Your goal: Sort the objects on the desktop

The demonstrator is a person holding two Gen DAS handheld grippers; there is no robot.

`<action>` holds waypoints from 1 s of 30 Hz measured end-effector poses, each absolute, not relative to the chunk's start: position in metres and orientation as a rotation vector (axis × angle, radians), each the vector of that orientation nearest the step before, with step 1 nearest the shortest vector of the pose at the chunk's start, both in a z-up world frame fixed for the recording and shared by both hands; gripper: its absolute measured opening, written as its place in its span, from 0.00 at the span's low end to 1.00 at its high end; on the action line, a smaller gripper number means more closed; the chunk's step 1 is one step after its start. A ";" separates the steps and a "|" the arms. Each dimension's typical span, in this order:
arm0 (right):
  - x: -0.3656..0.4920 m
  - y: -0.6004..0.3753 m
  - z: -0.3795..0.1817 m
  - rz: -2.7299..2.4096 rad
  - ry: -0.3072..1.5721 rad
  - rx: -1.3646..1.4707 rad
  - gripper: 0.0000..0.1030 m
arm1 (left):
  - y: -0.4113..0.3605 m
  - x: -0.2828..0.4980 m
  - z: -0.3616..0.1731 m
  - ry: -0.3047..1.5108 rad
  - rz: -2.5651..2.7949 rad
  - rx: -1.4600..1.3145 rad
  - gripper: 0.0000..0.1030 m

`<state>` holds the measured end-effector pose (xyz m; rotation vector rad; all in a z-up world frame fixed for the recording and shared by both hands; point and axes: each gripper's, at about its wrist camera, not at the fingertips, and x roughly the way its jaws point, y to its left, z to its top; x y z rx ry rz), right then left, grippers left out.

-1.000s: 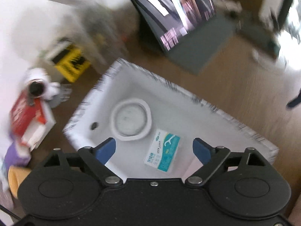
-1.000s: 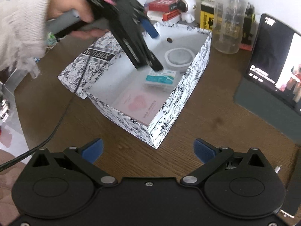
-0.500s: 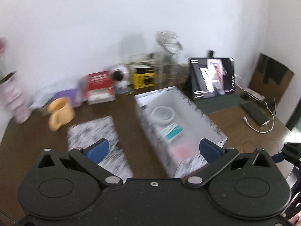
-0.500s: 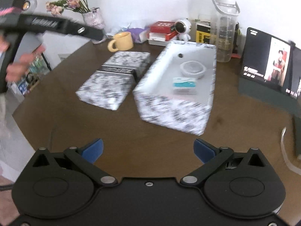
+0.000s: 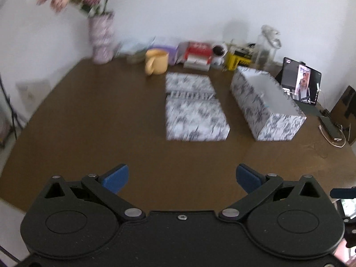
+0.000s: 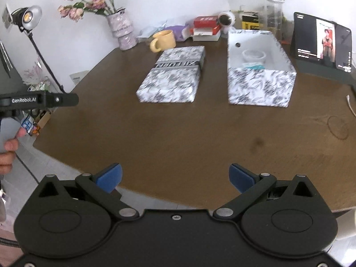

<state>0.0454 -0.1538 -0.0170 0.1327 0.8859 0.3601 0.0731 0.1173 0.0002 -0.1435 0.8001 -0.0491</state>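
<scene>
An open black-and-white patterned box (image 6: 260, 86) stands on the brown table (image 6: 178, 133); it also shows in the left wrist view (image 5: 264, 111). Inside lie a round white container (image 6: 253, 55) and a teal-and-white packet (image 6: 253, 66). Its patterned lid (image 6: 171, 75) lies to the left of it, and shows in the left wrist view (image 5: 193, 111) too. My left gripper (image 5: 181, 178) is open and empty over the table's near part. My right gripper (image 6: 175, 176) is open and empty at the near edge.
Along the back wall stand a vase of pink flowers (image 6: 122, 31), a yellow mug (image 6: 163, 40), red-and-white boxes (image 6: 205, 27), a small white camera (image 6: 227, 20), a clear jug (image 6: 270, 11) and a tablet (image 6: 322, 42). A phone with cable (image 5: 331, 129) lies at right.
Both grippers have pulled back and away from the box toward the table's near edge. The left gripper, earlier right above the box's inside, now looks across the whole table.
</scene>
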 end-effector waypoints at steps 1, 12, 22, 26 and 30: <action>0.042 -0.150 -0.016 0.357 0.886 0.126 1.00 | 0.122 0.068 -0.002 0.806 -0.037 -0.165 1.00; 0.031 -0.119 -0.012 0.335 0.861 0.081 1.00 | 0.131 0.046 -0.013 0.810 0.025 -0.178 1.00; 0.031 -0.108 -0.010 0.330 0.836 0.087 1.00 | 0.141 0.044 -0.016 0.819 0.017 -0.159 1.00; 0.033 -0.105 -0.010 0.329 0.830 0.090 1.00 | 0.141 0.045 -0.019 0.827 0.010 -0.146 1.00; 0.036 -0.103 -0.011 0.327 0.823 0.093 1.00 | 0.141 0.051 -0.020 0.834 0.013 -0.151 1.00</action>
